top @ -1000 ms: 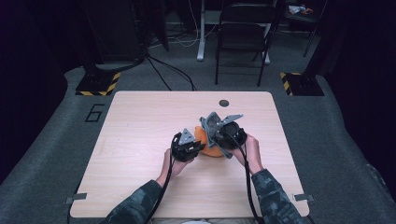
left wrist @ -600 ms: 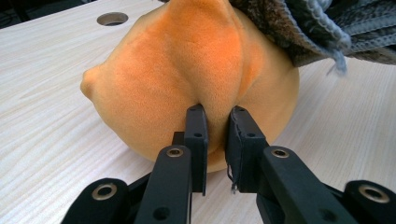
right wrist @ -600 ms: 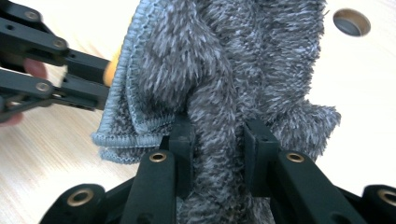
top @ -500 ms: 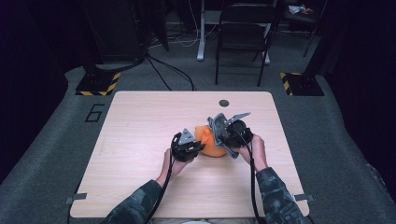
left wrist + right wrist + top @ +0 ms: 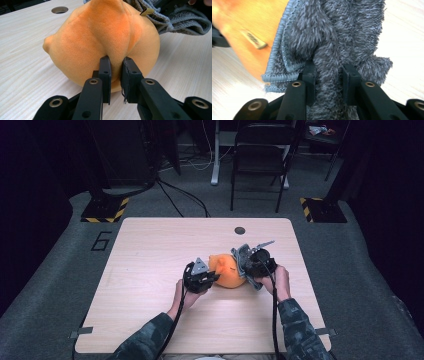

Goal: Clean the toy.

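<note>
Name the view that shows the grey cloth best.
The right gripper view: the grey cloth is close, its fuzzy pile and stitched hem sharp. The left gripper view catches a corner behind the orange plush toy; the high view does not show it clearly.

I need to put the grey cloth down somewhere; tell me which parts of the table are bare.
The table is bare across its whole left half, from the left gripper out to the left edge, and along the far strip beside the round hole. The crowded spot is right of centre, where the orange plush toy, grey cloth and right gripper meet.
</note>
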